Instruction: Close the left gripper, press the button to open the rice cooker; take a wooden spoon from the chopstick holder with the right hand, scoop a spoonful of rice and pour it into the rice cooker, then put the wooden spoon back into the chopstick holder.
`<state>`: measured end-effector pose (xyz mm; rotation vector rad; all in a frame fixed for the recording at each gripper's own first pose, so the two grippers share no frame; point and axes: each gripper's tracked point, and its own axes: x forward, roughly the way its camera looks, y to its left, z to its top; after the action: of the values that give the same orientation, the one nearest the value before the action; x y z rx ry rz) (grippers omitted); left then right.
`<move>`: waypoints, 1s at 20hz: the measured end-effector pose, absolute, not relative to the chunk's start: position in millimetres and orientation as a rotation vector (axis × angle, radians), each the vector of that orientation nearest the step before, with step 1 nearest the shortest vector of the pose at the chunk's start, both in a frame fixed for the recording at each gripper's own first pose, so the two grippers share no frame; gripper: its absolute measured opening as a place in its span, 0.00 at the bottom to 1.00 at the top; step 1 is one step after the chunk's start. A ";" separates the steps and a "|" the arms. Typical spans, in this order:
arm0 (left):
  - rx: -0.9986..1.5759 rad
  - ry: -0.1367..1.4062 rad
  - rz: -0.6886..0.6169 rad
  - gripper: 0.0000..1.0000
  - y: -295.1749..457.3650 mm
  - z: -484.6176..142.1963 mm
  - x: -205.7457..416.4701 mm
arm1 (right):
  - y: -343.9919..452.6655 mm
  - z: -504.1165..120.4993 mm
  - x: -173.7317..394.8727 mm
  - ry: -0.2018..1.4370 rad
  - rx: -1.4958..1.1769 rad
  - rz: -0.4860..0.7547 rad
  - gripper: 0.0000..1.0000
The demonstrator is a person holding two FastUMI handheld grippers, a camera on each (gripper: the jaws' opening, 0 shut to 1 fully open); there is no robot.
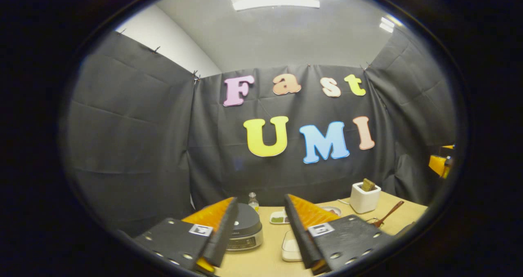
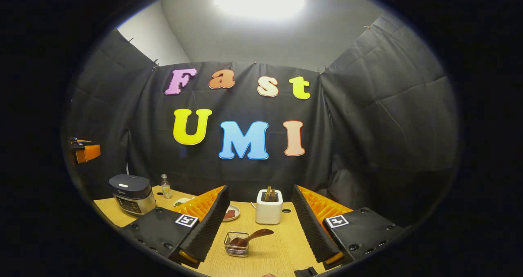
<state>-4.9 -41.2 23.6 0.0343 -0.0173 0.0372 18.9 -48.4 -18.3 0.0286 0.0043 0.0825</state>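
While both grippers hang above the bench (image 2: 278,252) with nothing between their fingers, the rice cooker's lid is down.

Left gripper view: left gripper (image 1: 261,232) jaws stand wide apart, holding nothing. Just beyond the gap sits a white shallow container (image 1: 290,248) on the wood. Partly behind the left finger stands the rice cooker (image 1: 247,228), dark lid closed, its front panel facing the camera. Behind it, toward the bench's back edge, a small clear bottle (image 1: 253,201) stands upright, and a small dish (image 1: 279,217) with something green lies beside it. Toward the right side of the bench the white chopstick holder (image 1: 364,197) stands upright. The wooden spoon (image 1: 388,215) leans with its handle pointing up and right, in front of the holder.

Right gripper view: right gripper (image 2: 261,228) jaws also wide, holding nothing. Between the fingers, a small wire basket (image 2: 237,244) sits near the front edge; the spoon's bowl rests in it and the handle slants out to the right. Farther back stands the chopstick holder with wooden pieces sticking up. A plate (image 2: 232,213) lies left of the holder. At the bench's left corner stands the cooker, bottle behind it.
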 end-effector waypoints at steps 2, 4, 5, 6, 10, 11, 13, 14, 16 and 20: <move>0.037 -0.016 0.064 0.55 -37.0 24.7 -3.6 | -49.1 -21.2 20.3 0.006 0.036 0.106 0.97; 0.036 -0.013 0.085 0.50 -34.4 21.2 1.9 | -51.7 -24.6 24.1 0.006 0.023 0.115 0.97; 0.030 -0.009 0.089 0.38 -29.7 22.5 0.8 | -52.1 -27.6 25.7 0.011 0.023 0.119 0.97; 0.024 -0.003 0.078 0.36 -30.6 22.0 2.7 | -49.5 -27.7 26.8 0.011 0.031 0.124 0.97; 0.039 -0.018 0.120 0.05 2.0 23.0 25.7 | -42.1 -31.0 34.7 0.012 0.029 0.113 0.97; 0.029 -0.016 0.115 0.04 6.1 20.1 34.0 | -40.9 -31.3 36.4 0.011 0.029 0.102 0.97; 0.004 0.000 0.093 0.02 12.5 6.9 54.0 | -35.6 -31.2 39.3 0.016 0.040 0.081 0.97; 0.001 0.004 0.113 0.02 22.4 2.3 59.5 | -31.3 -29.9 40.3 0.013 0.043 0.075 0.97; -0.014 0.023 0.100 0.00 37.6 -10.6 82.1 | -26.2 -29.1 45.6 0.013 0.034 0.054 0.97; -0.030 0.084 0.080 0.00 59.9 -50.7 122.4 | -17.7 -31.8 52.5 0.025 0.021 0.017 0.97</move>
<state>122.4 59.9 -50.7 -0.0297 0.0845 0.0801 52.5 -17.7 -31.8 0.0208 0.0254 0.0170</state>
